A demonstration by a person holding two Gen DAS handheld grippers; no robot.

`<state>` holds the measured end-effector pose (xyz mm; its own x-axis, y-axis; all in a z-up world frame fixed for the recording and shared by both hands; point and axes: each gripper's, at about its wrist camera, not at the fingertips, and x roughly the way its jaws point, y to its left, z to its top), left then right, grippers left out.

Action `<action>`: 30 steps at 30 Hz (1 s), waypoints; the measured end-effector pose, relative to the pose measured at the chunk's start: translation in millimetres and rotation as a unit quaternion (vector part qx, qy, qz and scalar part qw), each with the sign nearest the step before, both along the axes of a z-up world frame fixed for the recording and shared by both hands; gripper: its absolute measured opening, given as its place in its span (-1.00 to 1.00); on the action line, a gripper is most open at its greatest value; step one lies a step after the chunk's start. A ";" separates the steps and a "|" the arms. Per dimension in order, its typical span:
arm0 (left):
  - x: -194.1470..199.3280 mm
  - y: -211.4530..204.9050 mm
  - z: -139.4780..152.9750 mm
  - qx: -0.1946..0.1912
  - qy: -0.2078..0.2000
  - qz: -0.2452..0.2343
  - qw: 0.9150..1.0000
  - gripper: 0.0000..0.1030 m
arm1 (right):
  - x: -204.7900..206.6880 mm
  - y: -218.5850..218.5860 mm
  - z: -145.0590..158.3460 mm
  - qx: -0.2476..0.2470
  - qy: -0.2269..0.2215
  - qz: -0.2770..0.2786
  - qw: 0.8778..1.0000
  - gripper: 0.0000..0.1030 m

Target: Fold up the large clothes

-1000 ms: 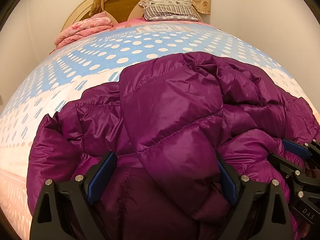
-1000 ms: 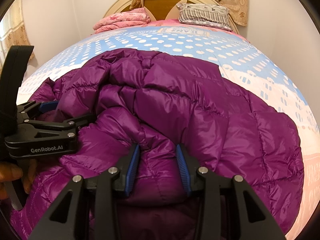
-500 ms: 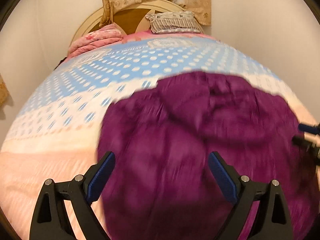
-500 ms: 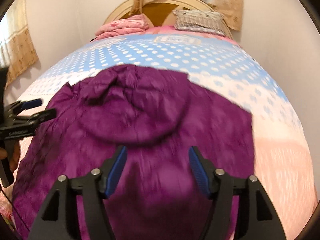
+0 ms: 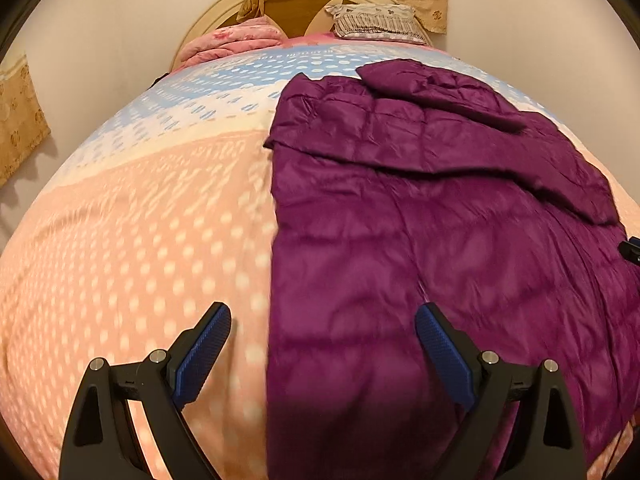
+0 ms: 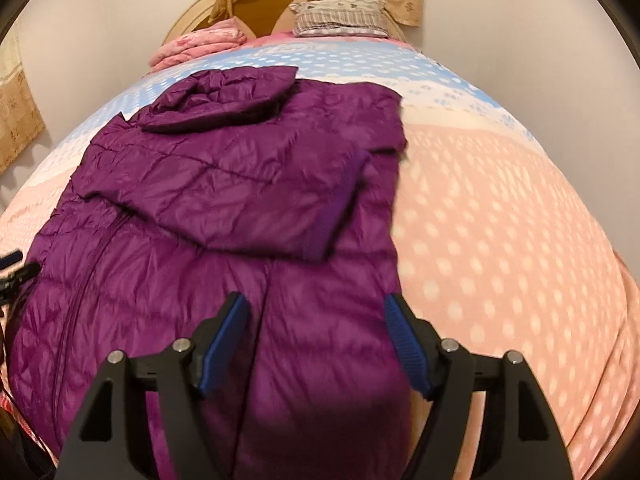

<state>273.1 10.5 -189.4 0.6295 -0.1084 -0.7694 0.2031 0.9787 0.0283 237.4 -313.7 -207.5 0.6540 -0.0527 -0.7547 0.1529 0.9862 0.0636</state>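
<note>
1. Left wrist view showed the left gripper [image 5: 323, 340] spread wide and holding nothing, its blue pads [image 5: 204, 352] hanging above the bed [image 5: 132, 240]. One pad sat over pink bedding, the other over the jacket [image 5: 420, 220], so the garment's left edge ran between them.
2. Right wrist view showed the right gripper [image 6: 316, 332] also spread wide and empty, both fingers [image 6: 224, 336] over the jacket's lower part, near its right edge.
3. That purple quilted jacket [image 6: 224, 208] lay flat along the bed, hem toward the cameras, hood [image 6: 224, 100] toward the headboard [image 6: 256, 4]. A sleeve [image 6: 256, 200] was folded across the chest, its cuff toward the right edge.
4. Open bedding stretched to the left of the jacket in the left view and to its right in the right view.
5. A striped pillow [image 6: 340, 18] and a pink folded quilt [image 6: 196, 44] sat at the headboard, well apart from the jacket. Patterned curtains [image 5: 20, 120] hung on the walls.
6. I could read no writing or label in either view; the near fabric was blurred.
</note>
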 end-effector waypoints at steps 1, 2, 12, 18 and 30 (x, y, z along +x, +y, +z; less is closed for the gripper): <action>-7.3 0.4 -0.8 -0.002 0.001 -0.002 1.000 0.83 | -5.4 0.1 -0.8 0.004 -0.001 -0.007 1.000 0.45; -11.5 -1.1 -1.3 -0.006 0.001 -0.003 1.000 0.83 | -11.1 -0.1 -1.9 0.008 -0.001 -0.012 1.000 0.45; -65.0 10.6 -10.3 -0.029 -0.014 -0.002 0.999 0.83 | -68.8 10.9 -11.7 0.008 -0.010 -0.034 0.999 0.47; -87.5 7.3 -11.1 -0.030 -0.016 -0.012 0.999 0.82 | -103.1 18.3 -18.4 0.018 -0.014 -0.040 0.999 0.47; -116.3 0.0 -14.5 -0.031 -0.011 -0.034 0.999 0.47 | -130.9 33.8 -26.5 0.014 0.003 -0.032 0.999 -0.17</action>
